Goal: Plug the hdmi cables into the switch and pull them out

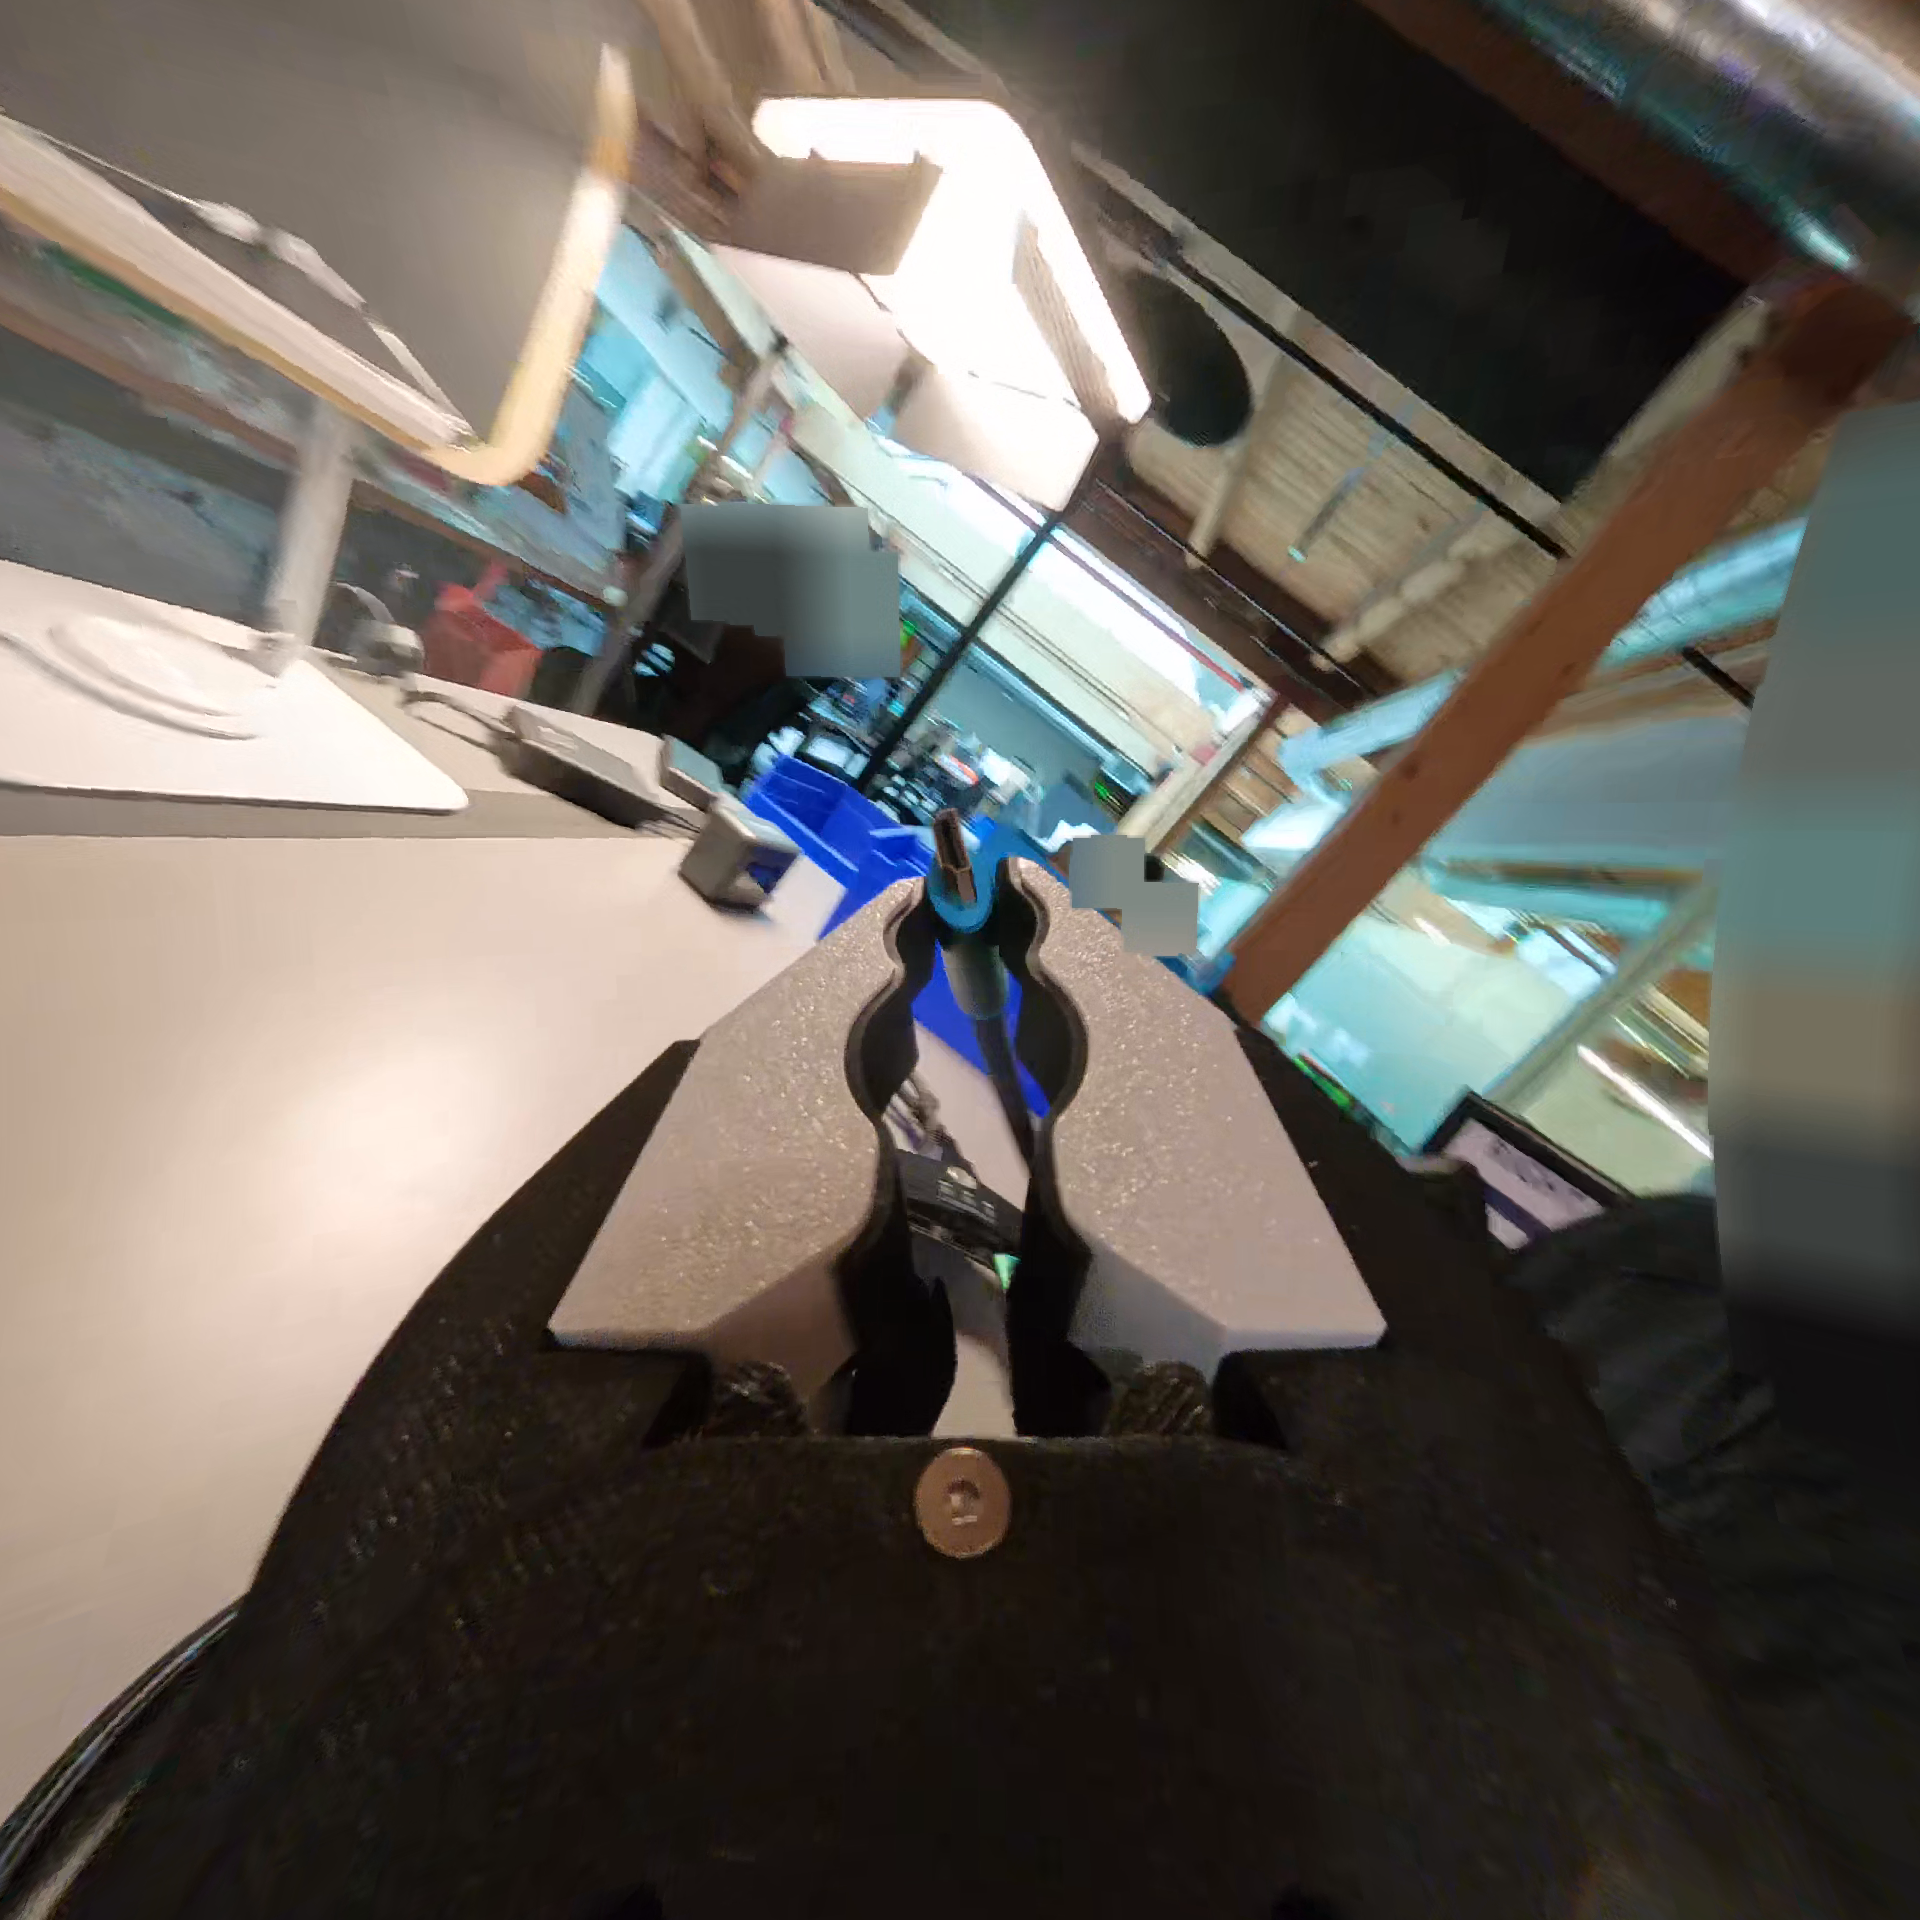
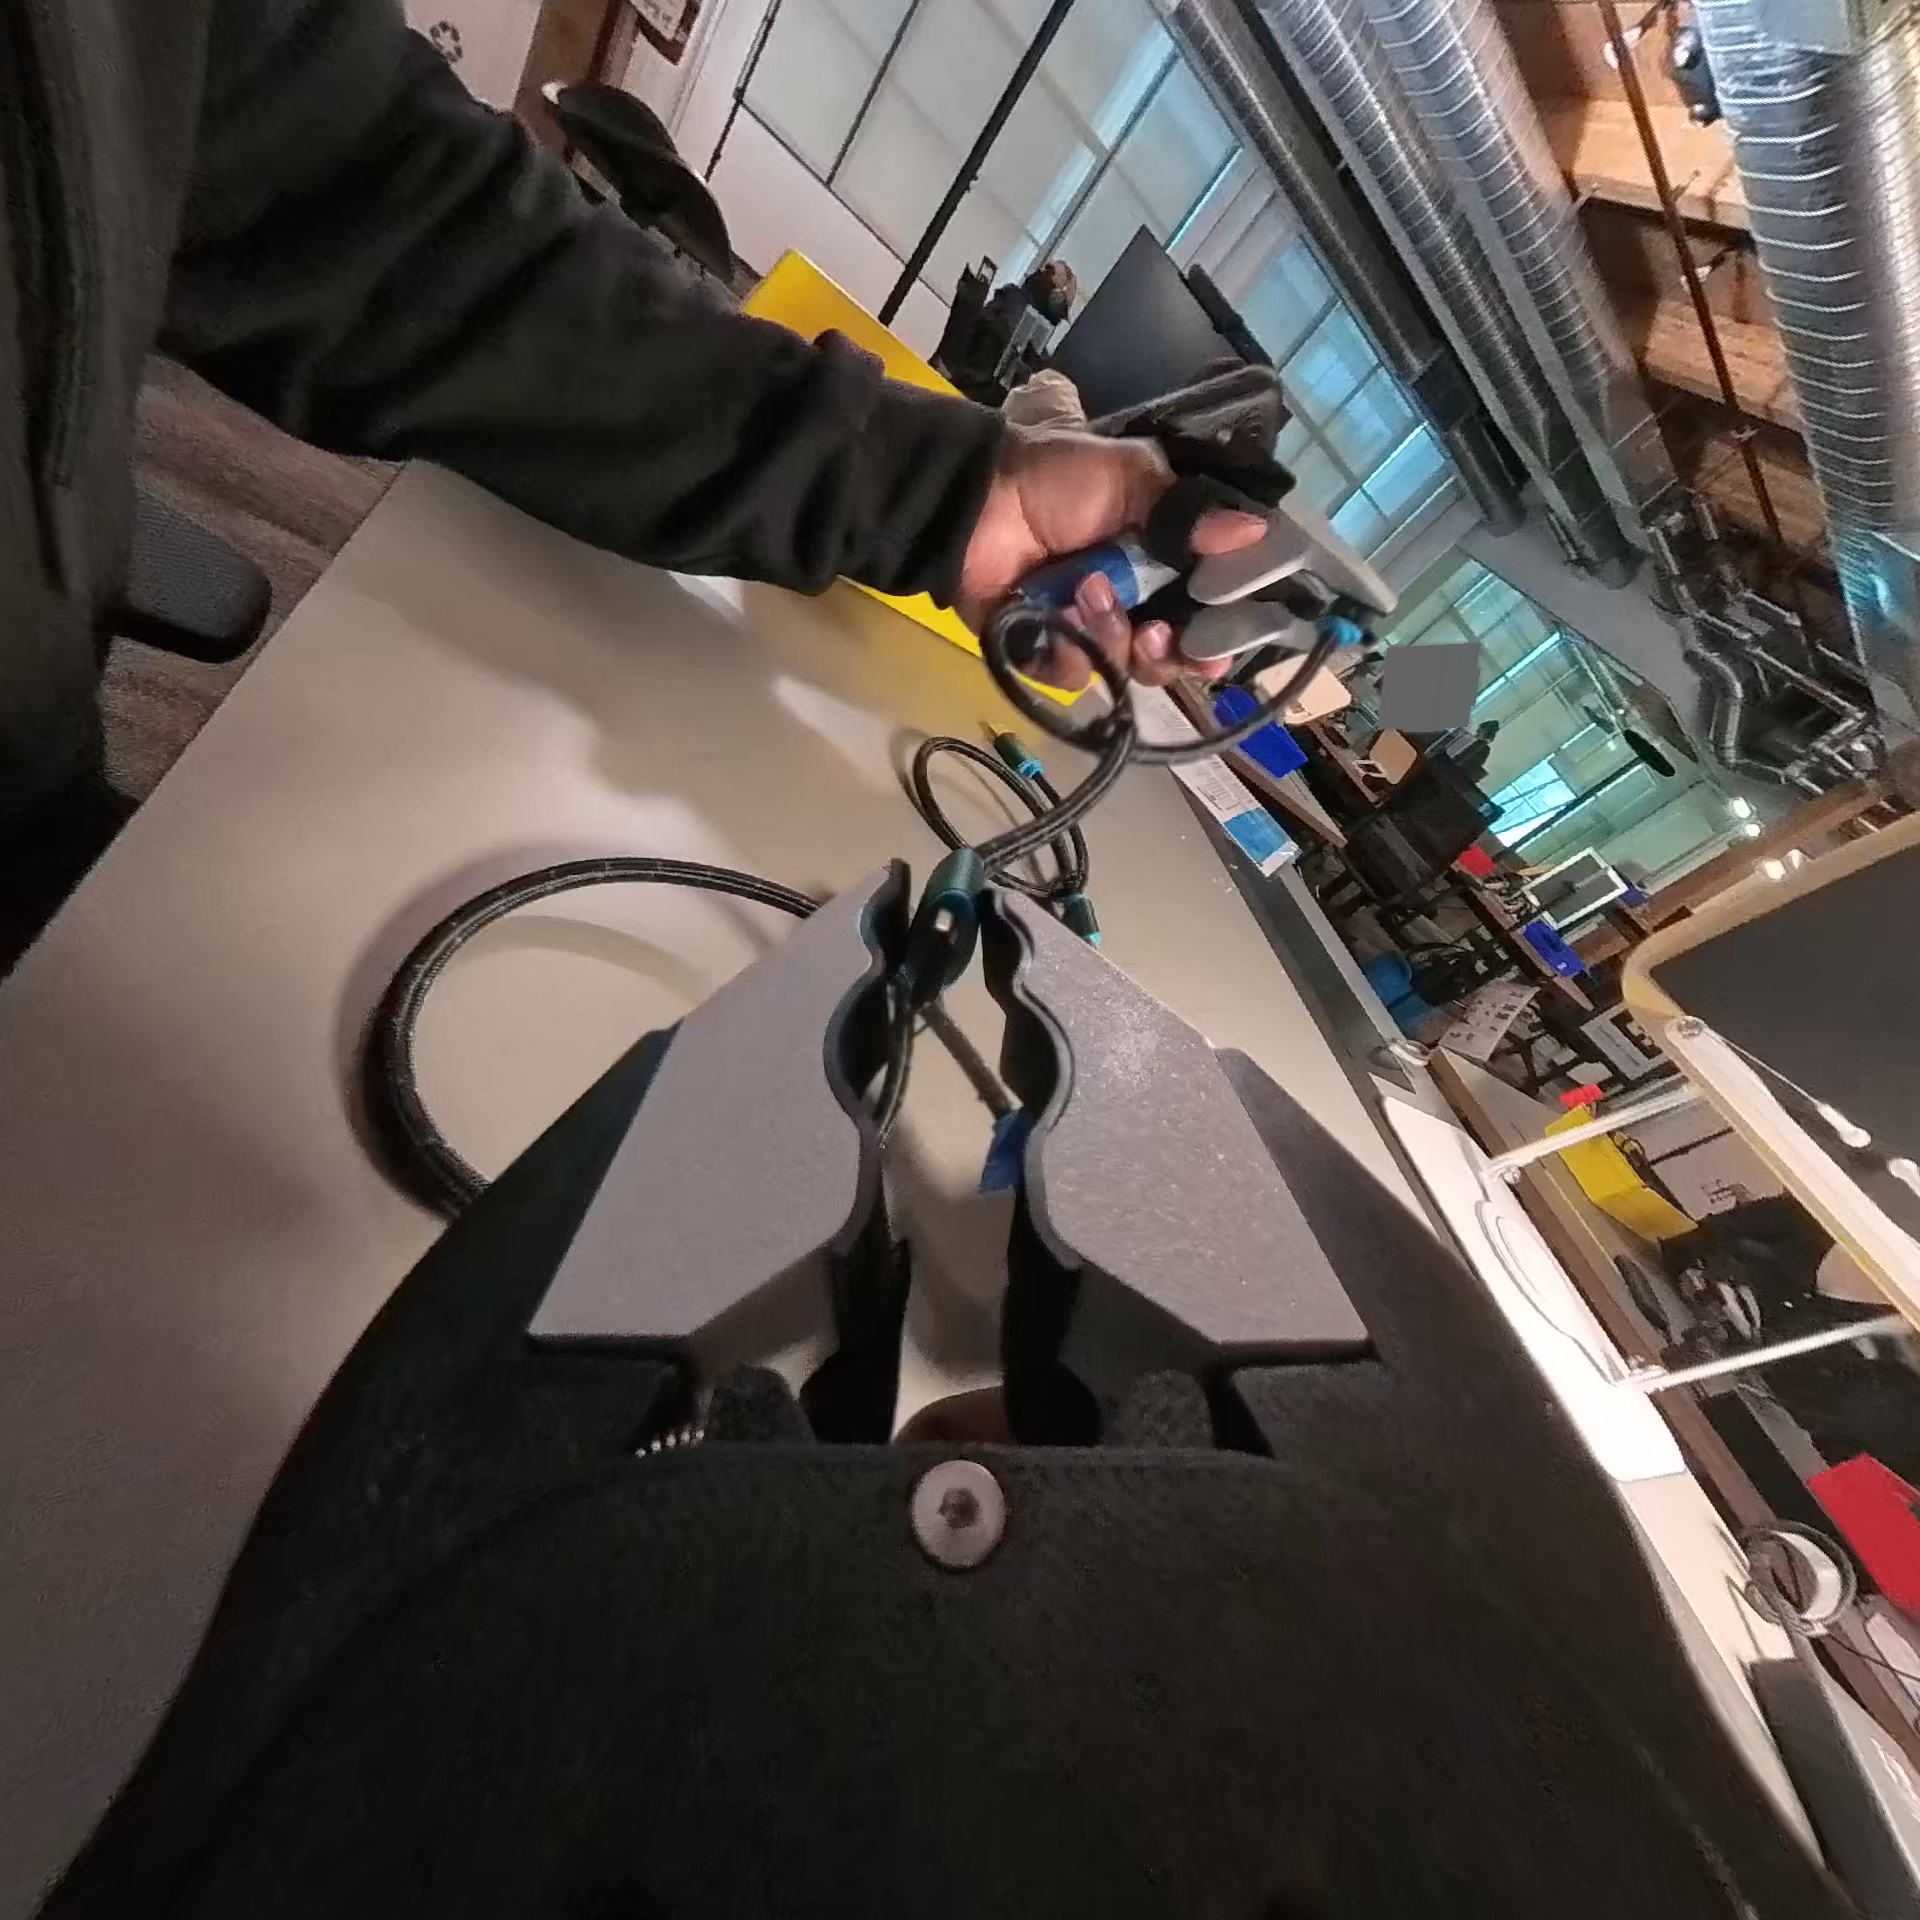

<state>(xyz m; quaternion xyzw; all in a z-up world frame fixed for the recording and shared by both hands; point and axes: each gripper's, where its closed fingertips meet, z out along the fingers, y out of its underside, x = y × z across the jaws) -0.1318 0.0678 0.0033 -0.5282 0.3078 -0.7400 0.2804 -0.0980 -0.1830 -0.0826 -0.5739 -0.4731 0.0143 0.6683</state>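
My left gripper [image 1: 961,896] is shut on an hdmi plug [image 1: 951,868] with a blue collar; its metal tip points up past the fingertips. Its dark braided cable [image 1: 1003,1049] runs back between the fingers. Below them shows a black box [image 1: 956,1195] with a green light, perhaps the switch. My right gripper [image 2: 948,906] is shut on a plug with a teal collar [image 2: 956,878]. A cable [image 2: 1081,748] leads from there in a loop up to the left gripper [image 2: 1340,623], held in a hand above the table. Another black cable [image 2: 436,997] lies coiled on the grey table [image 2: 416,727].
More teal-collared plugs [image 2: 1013,756] lie on the table beyond my right gripper. A yellow board [image 2: 821,312] lies behind the person's dark sleeve [image 2: 520,364]. A white mat [image 1: 260,727], a small grey box [image 1: 732,857] and blue bins [image 1: 821,821] are at the far table edge. Left tips to right tips: about 25 centimeters.
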